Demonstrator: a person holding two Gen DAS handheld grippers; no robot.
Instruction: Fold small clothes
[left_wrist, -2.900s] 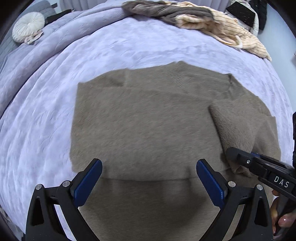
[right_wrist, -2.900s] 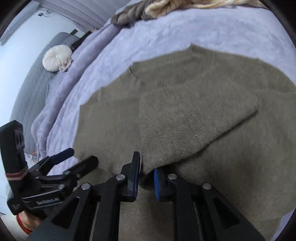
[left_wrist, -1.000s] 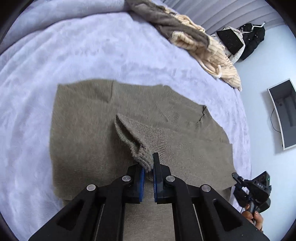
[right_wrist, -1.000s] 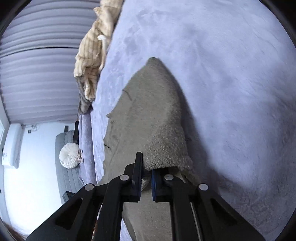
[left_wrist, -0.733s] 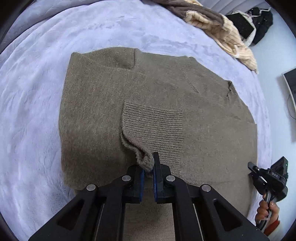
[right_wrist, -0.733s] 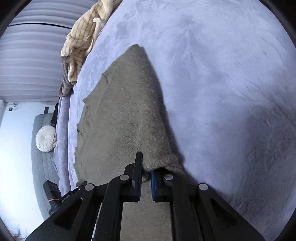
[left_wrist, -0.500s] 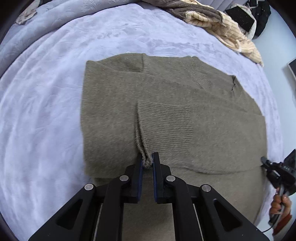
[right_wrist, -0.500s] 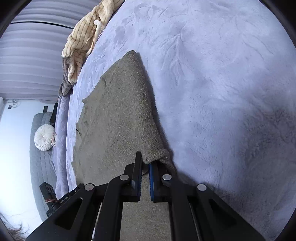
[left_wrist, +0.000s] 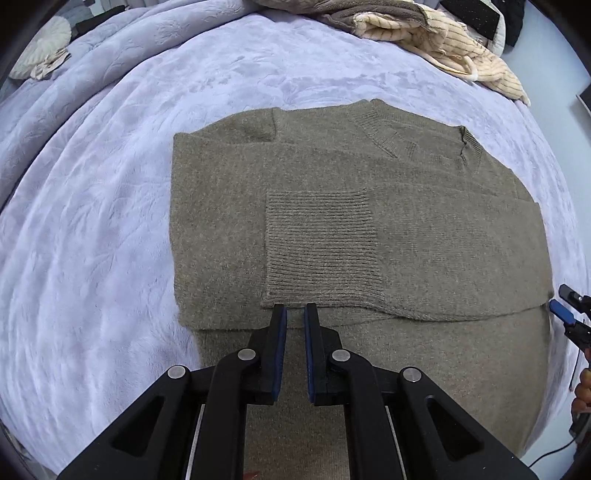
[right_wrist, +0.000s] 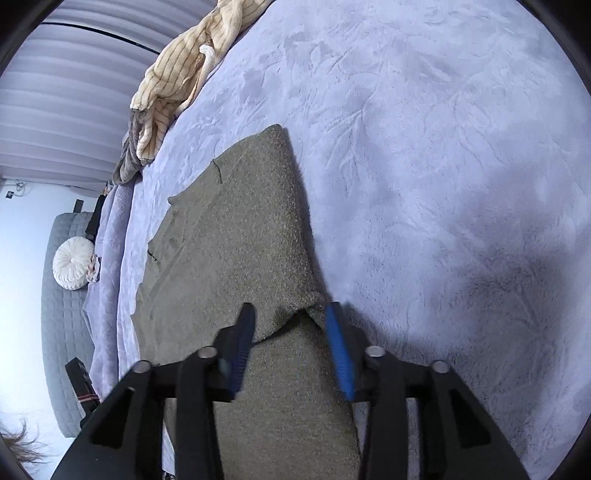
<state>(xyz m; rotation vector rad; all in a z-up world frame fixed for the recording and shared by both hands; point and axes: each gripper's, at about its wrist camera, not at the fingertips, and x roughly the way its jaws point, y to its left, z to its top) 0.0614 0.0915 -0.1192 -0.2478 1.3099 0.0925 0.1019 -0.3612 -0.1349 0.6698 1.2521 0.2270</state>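
A lavender bed (left_wrist: 92, 221) spreads out ahead of both tools, and on it lies an olive-brown sweater (left_wrist: 229, 206), flat, with both sleeves folded in across its body. Its ribbed cuff (left_wrist: 321, 243) lies just ahead of the left hand-held gripper (left_wrist: 294, 314), whose blue-padded fingers stand a narrow gap apart with nothing between them, tips low over the knit just short of the cuff's edge. This tool points along the sweater toward its neckline, level and centred. The right hand-held gripper (right_wrist: 291, 325) is spread wide and holds nothing; it is rolled sideways and straddles the folded sleeve edge at the sweater's right side, bare bed to its right. Far beyond the left tool, a heap of cream striped clothes (left_wrist: 443, 40) lies at the bed's far end.
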